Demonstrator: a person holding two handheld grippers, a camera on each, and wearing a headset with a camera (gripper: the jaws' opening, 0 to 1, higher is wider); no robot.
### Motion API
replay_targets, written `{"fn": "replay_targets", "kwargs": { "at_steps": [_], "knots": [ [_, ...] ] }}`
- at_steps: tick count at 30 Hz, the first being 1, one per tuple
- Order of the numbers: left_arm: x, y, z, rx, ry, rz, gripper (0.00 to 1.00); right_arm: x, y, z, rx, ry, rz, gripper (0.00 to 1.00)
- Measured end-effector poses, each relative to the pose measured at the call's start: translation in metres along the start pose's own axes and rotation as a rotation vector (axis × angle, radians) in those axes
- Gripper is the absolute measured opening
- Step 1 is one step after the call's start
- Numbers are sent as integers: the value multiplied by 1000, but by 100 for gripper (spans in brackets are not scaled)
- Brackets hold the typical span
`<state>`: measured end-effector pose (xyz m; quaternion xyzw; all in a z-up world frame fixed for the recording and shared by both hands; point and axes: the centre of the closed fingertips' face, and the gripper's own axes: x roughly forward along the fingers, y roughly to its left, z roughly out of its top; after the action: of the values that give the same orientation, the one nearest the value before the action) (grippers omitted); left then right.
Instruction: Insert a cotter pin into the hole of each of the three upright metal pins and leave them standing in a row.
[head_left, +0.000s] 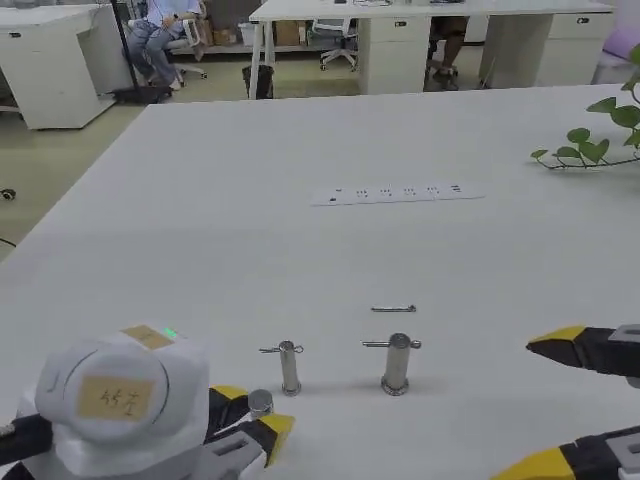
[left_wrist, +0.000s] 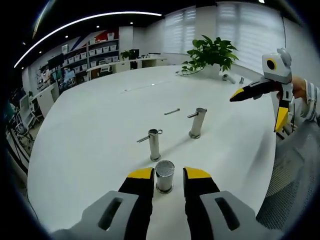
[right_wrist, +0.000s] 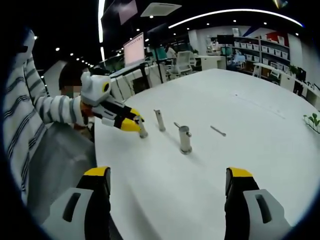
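Your left gripper (left_wrist: 168, 181) has its yellow-tipped jaws drawn close on either side of a short, round-capped upright steel pin (left_wrist: 165, 171) that stands on the white tabletop (head_left: 200, 250). In the left gripper view thin dark gaps show beside the cap, so you cannot tell whether the jaws are actually pressing on it. From your head view the gripper's white rounded body covers most of the jaws, and just the pin's cap peeks out between the tips. Its cross-hole cannot be made out.

Your right gripper (right_wrist: 168, 176) is spread wide over bare table, holding nothing. In the head view the frame's right edge cuts it off.

Just beyond the flanked pin stands a slimmer upright steel pin (head_left: 290, 368) with a thin wire cotter pin (head_left: 272, 349) through its top, the tail pointing left. Beside that, to the right, a thicker upright steel pin (head_left: 397, 365) carries its own cotter pin (head_left: 378, 344) the same way. Both wires are too small to read in detail.

A loose cotter pin (head_left: 393, 309) lies flat a little beyond the thicker one.

Farther back, a recessed white socket strip (head_left: 400, 193) sits in the table, and a green leafy plant (head_left: 600, 140) is cropped by the right edge.
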<state>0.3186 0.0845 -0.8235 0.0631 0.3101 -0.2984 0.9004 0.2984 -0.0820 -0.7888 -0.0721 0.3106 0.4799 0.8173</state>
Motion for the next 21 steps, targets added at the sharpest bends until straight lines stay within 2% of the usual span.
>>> {"fn": "replay_targets", "kwargs": {
  "at_steps": [2, 5, 7, 8, 10, 12, 18, 21],
  "knots": [
    [-3, 1, 3, 49, -16, -7, 30, 0, 0, 0, -2, 1, -1, 97],
    [-8, 2, 2, 32, -21, -23, 35, -1, 0, 0, -1, 1, -3, 97],
    [-13, 4, 2, 19, -29, -29, 43, -2, -1, 0, 0, 0, -6, 97],
    [-16, 5, 5, -6, -56, -36, 47, -2, -2, -1, 2, -1, -7, 97],
    [-22, 7, 8, -15, -76, -43, 57, -3, -3, -1, 2, 2, -10, 97],
    [-27, 10, 7, -16, -75, -43, 64, -4, -3, -2, 3, 4, -12, 97],
    [-41, 16, 4, 2, -67, -51, 73, -4, -6, -2, 0, 9, -16, 97],
    [-46, 20, 1, -18, -59, -51, 79, -4, -7, -2, -2, 10, -18, 97]
  ]
}}
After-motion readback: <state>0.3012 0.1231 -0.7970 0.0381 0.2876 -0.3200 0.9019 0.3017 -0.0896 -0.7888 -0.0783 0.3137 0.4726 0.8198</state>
